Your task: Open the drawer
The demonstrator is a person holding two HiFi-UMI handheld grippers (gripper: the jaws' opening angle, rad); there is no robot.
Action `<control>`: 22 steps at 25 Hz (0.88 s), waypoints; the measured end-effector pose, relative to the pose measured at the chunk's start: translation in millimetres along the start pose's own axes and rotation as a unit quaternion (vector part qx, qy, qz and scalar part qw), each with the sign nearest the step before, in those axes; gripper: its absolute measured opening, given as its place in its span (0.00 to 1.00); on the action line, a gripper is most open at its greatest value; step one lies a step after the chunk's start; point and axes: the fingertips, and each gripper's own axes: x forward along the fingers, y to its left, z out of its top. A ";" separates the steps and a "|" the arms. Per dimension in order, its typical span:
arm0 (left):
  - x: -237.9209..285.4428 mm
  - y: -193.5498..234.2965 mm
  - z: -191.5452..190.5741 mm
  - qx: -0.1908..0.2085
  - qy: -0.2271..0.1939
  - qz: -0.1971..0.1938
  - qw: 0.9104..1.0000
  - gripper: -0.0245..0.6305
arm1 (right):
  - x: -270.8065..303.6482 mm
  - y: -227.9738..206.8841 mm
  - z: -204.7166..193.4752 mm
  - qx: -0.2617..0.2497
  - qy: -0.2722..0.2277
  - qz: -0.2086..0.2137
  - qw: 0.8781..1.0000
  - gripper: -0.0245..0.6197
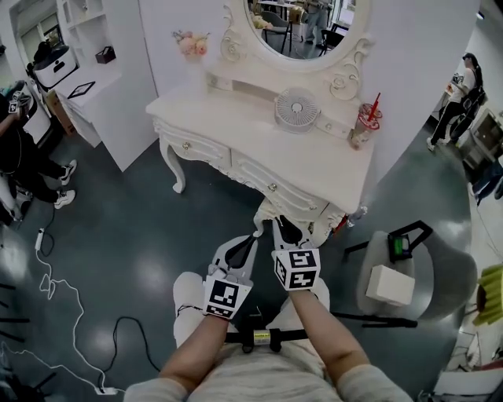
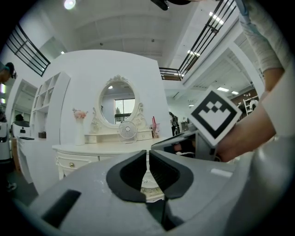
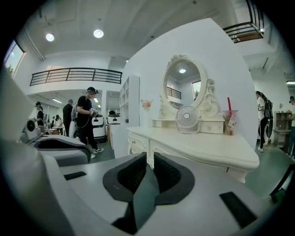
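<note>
Overhead, the head view shows both grippers side by side before the dressing table (image 1: 236,114), with the left gripper (image 1: 251,238) and the right gripper (image 1: 283,228) pointing at its front edge, near it but not touching. Two front drawers are visible, each with one knob (image 1: 186,146), and both are fully closed: the left drawer (image 1: 196,151) and the right drawer (image 1: 275,182), the latter nearer the jaws. Only the left gripper view shows the left jaws drawn together to a thin slit, gripping nothing; the right gripper's marker cube (image 2: 214,115) fills its right side. The right gripper view shows that pair equally closed and empty, plus several people (image 3: 86,117) standing beyond the table's far end. On the tabletop stand one fan (image 1: 296,110), one cup (image 1: 365,124) with a red straw, and one vase of flowers (image 1: 192,47), beneath an oval mirror (image 1: 302,23). A grey chair (image 1: 452,275) carrying a white box (image 1: 391,284) stands to the right. One cable (image 1: 49,281) trails across the floor (image 1: 141,235) at left.
</note>
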 end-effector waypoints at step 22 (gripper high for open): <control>-0.8 1.7 -8.4 -0.010 0.008 -0.005 1.000 0.08 | 115.9 -43.7 -44.2 0.041 0.047 -0.078 0.995 0.16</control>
